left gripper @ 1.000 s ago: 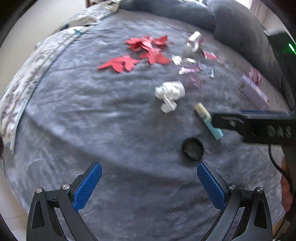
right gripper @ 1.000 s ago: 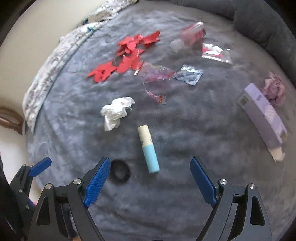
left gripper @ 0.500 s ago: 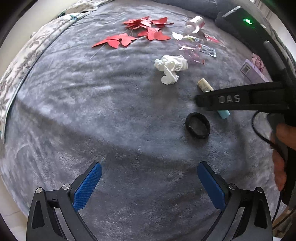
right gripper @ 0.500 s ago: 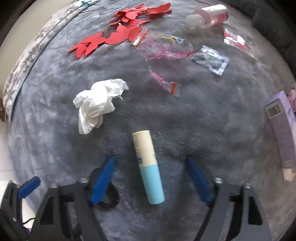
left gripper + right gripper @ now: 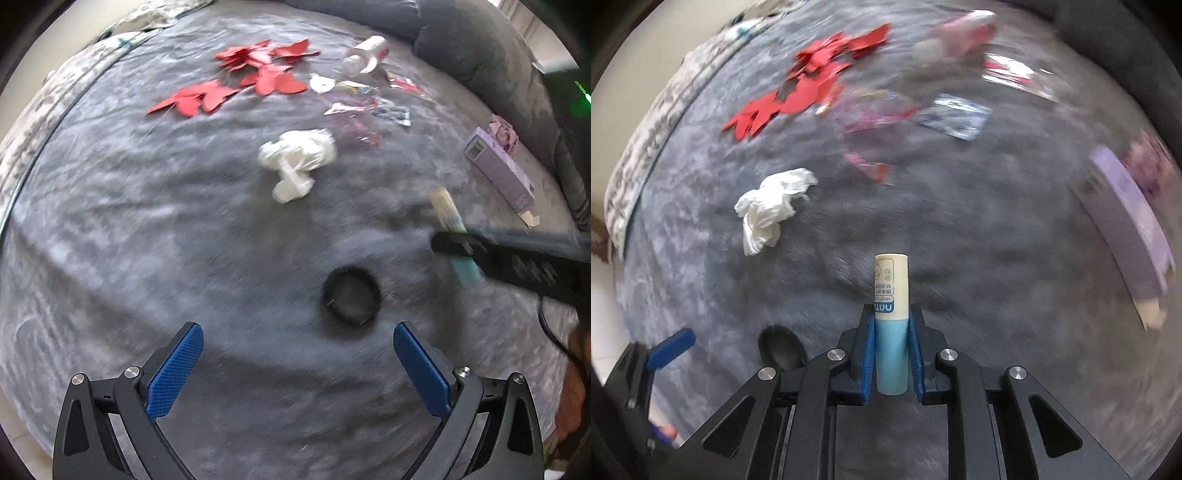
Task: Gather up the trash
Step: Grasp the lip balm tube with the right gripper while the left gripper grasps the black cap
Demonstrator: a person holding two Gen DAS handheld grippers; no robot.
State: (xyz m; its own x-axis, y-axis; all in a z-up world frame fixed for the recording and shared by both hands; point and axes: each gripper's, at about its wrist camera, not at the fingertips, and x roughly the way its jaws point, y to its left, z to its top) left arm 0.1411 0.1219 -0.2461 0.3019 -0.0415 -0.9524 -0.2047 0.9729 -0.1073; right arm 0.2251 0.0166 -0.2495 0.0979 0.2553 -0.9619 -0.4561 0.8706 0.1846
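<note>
Right gripper (image 5: 892, 354) clenched on tube (image 5: 891, 295), lower centre; left gripper (image 5: 297, 363) released; binning comes next, likely.

Cream-and-teal tube (image 5: 891, 325) pinched at its teal end, pointing forward; crumpled white tissue (image 5: 772, 210) loose on grey blanket (image 5: 997, 240); red paper scraps (image 5: 809, 85) beyond.
</note>
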